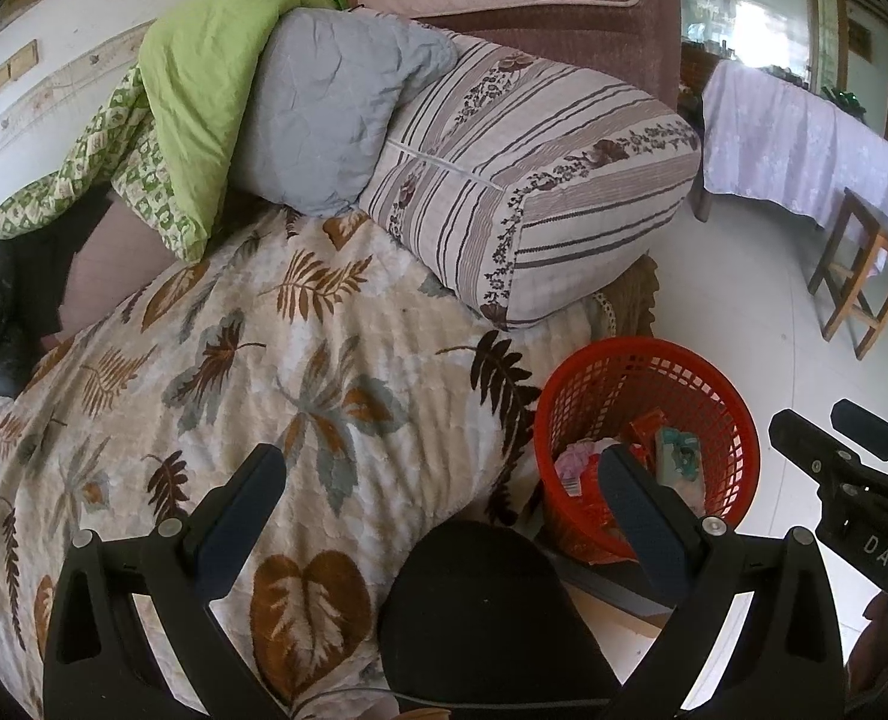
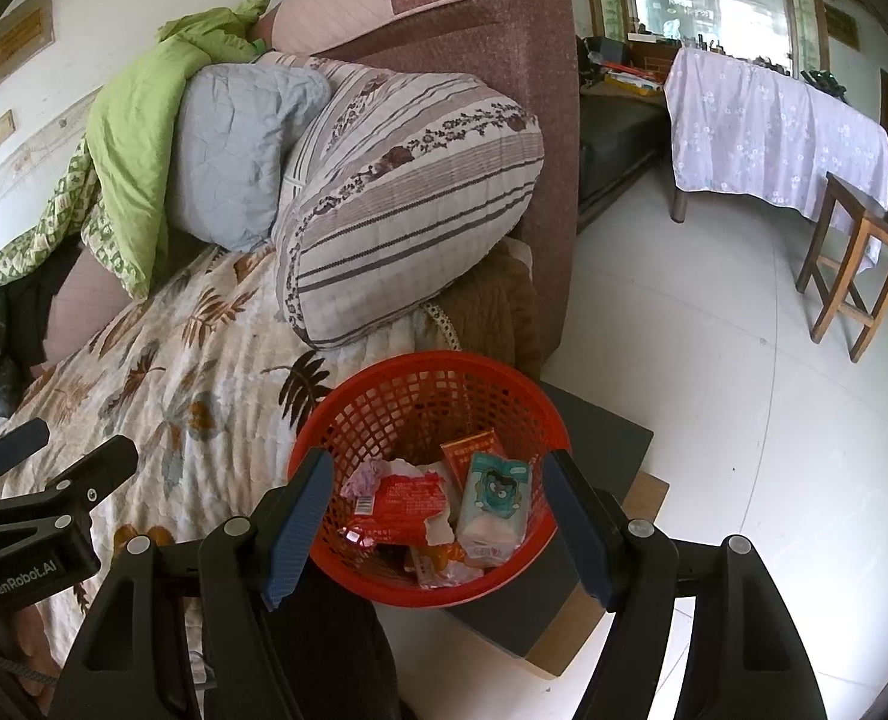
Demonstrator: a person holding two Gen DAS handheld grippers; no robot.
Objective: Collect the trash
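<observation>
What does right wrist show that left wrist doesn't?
Right wrist only: the basket's contents laid out, a red wrapper, a teal cartoon pack and an orange box; also the grey board under the basket. Left wrist only: more of the leaf blanket's near end, including its big heart-shaped leaf. Both: red basket, striped pillow, green quilt, wooden stool, and both grippers open and empty, left, right.

1. I see a red mesh basket (image 2: 426, 384) holding a red wrapper (image 2: 396, 504) and a teal cartoon pack (image 2: 495, 495).
2. The cream blanket (image 1: 216, 360) carries brown and grey leaves.
3. The pillow (image 1: 534, 180) is striped, grey and floral.
4. A plain green quilt (image 1: 204, 78) lies behind.
</observation>
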